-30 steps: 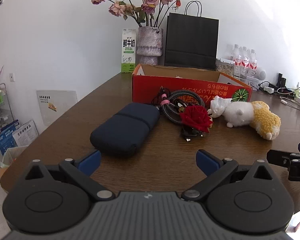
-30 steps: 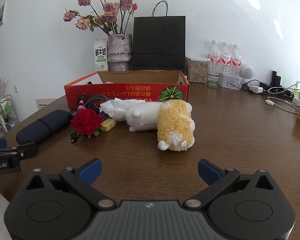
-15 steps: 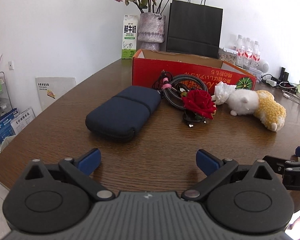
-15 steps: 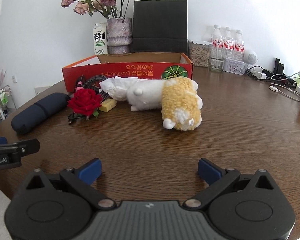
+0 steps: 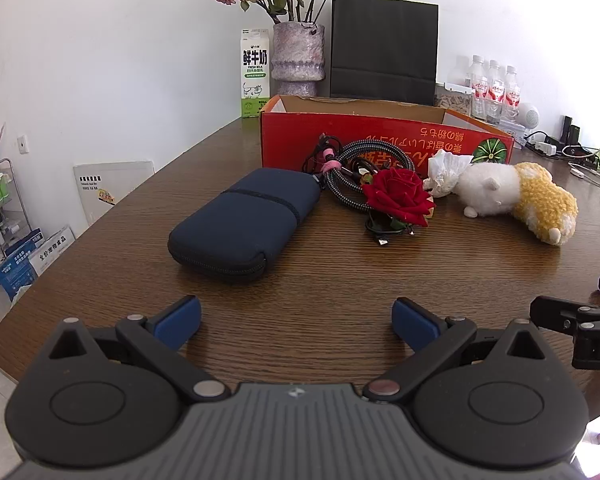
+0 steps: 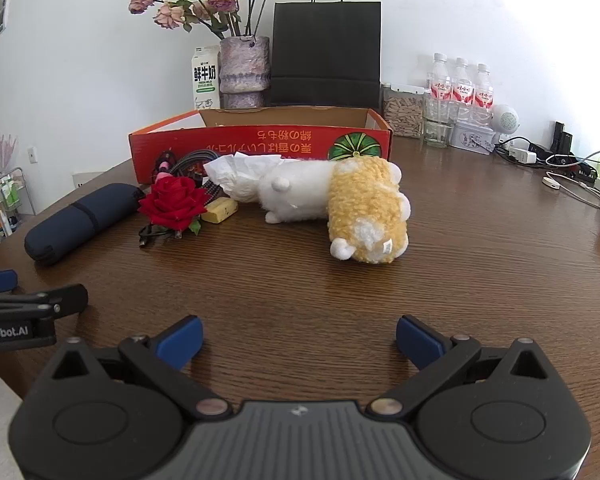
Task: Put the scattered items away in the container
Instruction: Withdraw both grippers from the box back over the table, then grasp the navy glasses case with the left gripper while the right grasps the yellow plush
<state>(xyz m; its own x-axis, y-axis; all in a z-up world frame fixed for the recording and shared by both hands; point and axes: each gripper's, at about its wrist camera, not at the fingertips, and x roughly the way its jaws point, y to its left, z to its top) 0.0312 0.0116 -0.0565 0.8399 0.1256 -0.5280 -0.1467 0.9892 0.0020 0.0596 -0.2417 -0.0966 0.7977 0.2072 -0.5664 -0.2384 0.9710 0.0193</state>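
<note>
A red cardboard box (image 5: 384,140) (image 6: 260,144) stands open on the brown table. In front of it lie a dark blue zip pouch (image 5: 244,224) (image 6: 80,220), a coiled braided cable (image 5: 356,168), a red rose (image 5: 398,196) (image 6: 174,202), a crumpled white tissue (image 5: 446,168) (image 6: 240,174), a small yellow block (image 6: 220,210) and a white-and-yellow plush toy (image 5: 516,200) (image 6: 340,204). My left gripper (image 5: 296,318) is open and empty, short of the pouch. My right gripper (image 6: 298,338) is open and empty, short of the plush toy.
Behind the box stand a milk carton (image 5: 255,74), a vase of dried roses (image 5: 298,58), a black paper bag (image 5: 384,60) and water bottles (image 6: 462,88). Chargers and cables (image 6: 568,164) lie at the far right. The table's edge (image 5: 4,344) runs along the left.
Both grippers have risen and tilted down a little, so the items sit lower and closer in view. Both remain open. No item has moved.
</note>
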